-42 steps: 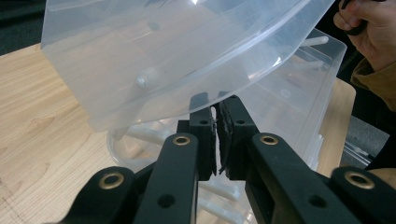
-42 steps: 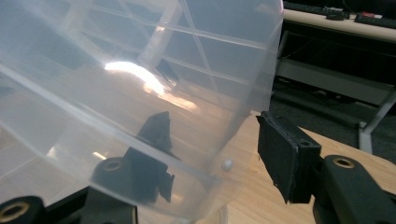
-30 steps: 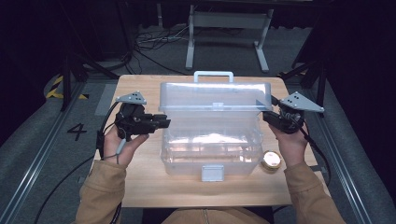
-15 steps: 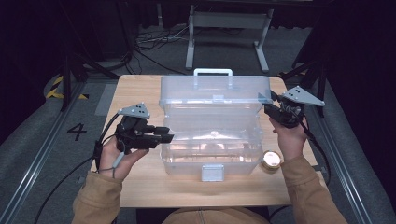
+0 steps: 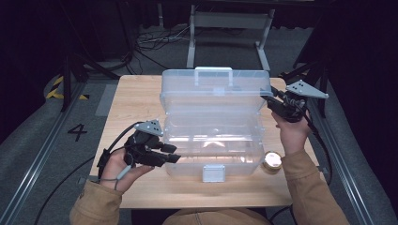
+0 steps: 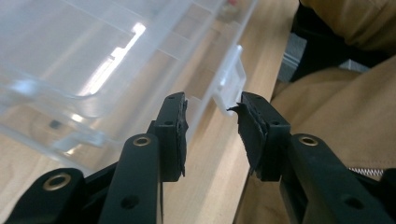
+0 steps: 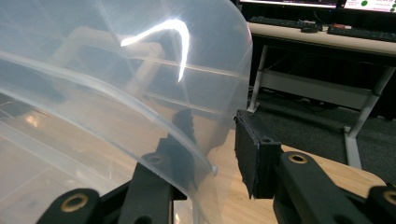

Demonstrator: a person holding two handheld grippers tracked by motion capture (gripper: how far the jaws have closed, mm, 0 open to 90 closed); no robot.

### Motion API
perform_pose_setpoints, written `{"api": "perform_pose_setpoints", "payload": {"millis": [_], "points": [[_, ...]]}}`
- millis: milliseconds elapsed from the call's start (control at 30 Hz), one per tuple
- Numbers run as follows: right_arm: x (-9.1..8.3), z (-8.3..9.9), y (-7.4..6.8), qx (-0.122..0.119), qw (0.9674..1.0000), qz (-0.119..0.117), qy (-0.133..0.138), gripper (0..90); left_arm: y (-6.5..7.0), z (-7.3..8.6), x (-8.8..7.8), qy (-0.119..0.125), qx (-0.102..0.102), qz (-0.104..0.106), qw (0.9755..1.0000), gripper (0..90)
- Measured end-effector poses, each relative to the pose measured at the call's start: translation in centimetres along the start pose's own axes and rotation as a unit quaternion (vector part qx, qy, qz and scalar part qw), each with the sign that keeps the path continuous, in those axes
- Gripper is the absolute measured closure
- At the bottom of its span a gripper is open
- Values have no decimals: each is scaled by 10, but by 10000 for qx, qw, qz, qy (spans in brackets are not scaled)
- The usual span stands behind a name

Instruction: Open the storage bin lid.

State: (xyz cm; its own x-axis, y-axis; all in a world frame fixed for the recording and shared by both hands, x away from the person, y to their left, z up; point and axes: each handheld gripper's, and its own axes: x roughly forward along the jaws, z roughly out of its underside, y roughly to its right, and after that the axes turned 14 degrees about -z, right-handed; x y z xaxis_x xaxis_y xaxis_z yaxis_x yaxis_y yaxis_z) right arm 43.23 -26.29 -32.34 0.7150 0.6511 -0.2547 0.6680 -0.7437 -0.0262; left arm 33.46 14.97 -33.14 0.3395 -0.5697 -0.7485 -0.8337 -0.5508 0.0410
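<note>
A clear plastic box [image 5: 244,154] stands on the wooden table [image 5: 136,101] with its lid [image 5: 213,96] raised. My right gripper [image 5: 271,104] is at the lid's right edge. The lid wall [image 7: 140,84] passes between its jaws, which have just been closing; one jaw lies behind the plastic, and a small gap shows before the other pad [image 7: 247,149]. My left gripper [image 5: 176,158] is open at the box's front left corner. Its jaws have just been opening, with nothing between them [image 6: 212,100]. The white latch [image 6: 231,86] lies just beyond them.
A small round gold tin [image 5: 271,160] sits on the table right of the box's front. The lid's white handle [image 5: 213,70] points to the far side. A metal stand [image 5: 225,21] and cables are on the floor beyond the table.
My left hand has moved along the box's left side toward the front edge of the table, its jaws spreading. The lid has tipped up a little more. The right hand has stayed put.
</note>
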Motion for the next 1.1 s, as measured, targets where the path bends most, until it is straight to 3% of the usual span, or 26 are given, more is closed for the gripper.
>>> {"api": "perform_pose_setpoints", "payload": {"millis": [233, 433, 500, 600, 767, 867, 1100], "points": [[1, -2, 4, 84, 9999, -85, 9, 680, 5, 2, 26, -491, 134, 91, 9987, 622], [1, -2, 5, 94, 9999, -116, 16, 678, 3, 4, 43, -720, 151, 34, 9973, 623], [1, -2, 5, 90, 9999, -121, 22, 677, 2, 5, 47, -690, 156, 176, 9973, 644], [1, -1, 5, 78, 9999, -126, 25, 676, 3, 4, 50, -705, 195, 219, 9971, 657], [1, -1, 5, 87, 9998, -147, 35, 676, 8, 2, 50, -785, 341, 64, 9963, 643], [0, -1, 5, 94, 9998, -161, 39, 676, 16, 0, 53, -892, 559, -63, 9944, 641], [0, -1, 6, 100, 9998, -182, 40, 677, 24, -2, 59, -1059, 817, -161, 9909, 650]]}}
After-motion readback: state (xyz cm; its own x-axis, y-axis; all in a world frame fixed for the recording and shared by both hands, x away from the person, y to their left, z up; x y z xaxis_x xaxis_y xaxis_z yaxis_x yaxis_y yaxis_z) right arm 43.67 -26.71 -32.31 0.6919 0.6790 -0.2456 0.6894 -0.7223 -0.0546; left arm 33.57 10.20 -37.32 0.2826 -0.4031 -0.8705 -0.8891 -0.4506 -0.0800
